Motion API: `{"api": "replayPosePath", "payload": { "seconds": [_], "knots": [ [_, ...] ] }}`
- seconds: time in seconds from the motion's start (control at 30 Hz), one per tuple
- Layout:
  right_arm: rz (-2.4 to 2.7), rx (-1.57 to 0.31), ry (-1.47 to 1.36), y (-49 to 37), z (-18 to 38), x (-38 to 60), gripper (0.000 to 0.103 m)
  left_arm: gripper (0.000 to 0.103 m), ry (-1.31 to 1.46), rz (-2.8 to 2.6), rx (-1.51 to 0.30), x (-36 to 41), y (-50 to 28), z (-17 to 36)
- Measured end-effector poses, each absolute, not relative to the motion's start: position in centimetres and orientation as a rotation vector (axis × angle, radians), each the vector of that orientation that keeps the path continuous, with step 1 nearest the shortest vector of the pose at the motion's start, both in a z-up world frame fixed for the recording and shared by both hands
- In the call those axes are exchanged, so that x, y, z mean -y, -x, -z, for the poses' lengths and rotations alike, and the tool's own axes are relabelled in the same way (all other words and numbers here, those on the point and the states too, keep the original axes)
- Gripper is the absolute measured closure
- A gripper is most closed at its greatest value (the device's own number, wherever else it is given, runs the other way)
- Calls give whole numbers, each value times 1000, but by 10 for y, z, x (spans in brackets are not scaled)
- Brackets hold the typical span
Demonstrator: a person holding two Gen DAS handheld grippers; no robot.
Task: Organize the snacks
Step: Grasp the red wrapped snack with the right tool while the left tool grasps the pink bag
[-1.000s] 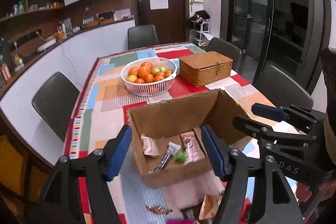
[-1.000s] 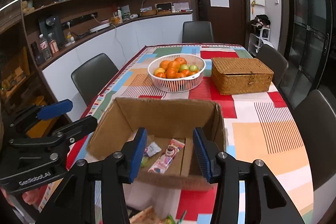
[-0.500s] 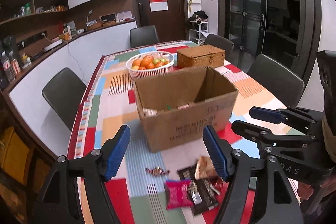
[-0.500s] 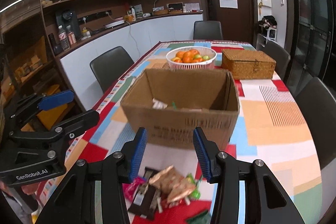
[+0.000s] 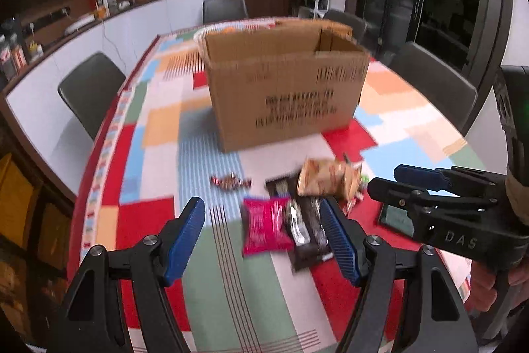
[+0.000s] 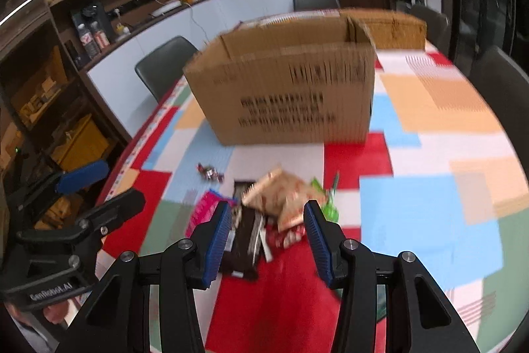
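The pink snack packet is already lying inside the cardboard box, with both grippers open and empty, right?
Not inside: the left wrist view shows the pink snack packet on the tablecloth in front of the cardboard box. The left gripper and right gripper are indeed open and empty.

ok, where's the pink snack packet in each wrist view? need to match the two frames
Left wrist: pink packet sits lower centre on the table, between the open tongs' tips, nearer the right one, touching a dark wrapper.
Right wrist: only its edge shows, left of centre, just outside and partly behind the left tong tip.
Shared landmark: the cardboard box stands behind the snack pile in both.
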State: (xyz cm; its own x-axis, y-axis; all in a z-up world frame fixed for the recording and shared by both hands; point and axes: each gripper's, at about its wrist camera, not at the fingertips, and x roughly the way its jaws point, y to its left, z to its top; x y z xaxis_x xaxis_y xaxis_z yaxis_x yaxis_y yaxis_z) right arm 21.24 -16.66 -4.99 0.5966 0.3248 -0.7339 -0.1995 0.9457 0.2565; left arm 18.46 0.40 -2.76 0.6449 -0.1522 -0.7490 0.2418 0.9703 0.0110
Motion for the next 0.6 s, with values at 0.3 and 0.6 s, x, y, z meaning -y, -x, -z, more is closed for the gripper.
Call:
{"api": "replayPosePath", "payload": {
  "seconds": [0.3, 0.6],
  "knots": [
    [-281, -1027, -261, -219, 102, 165, 56, 32, -91, 230, -906, -11, -193, 68],
    [-253, -1081, -278, -240, 123, 163, 56, 32, -88, 247, -941, -11, -212, 91]
  ]
}}
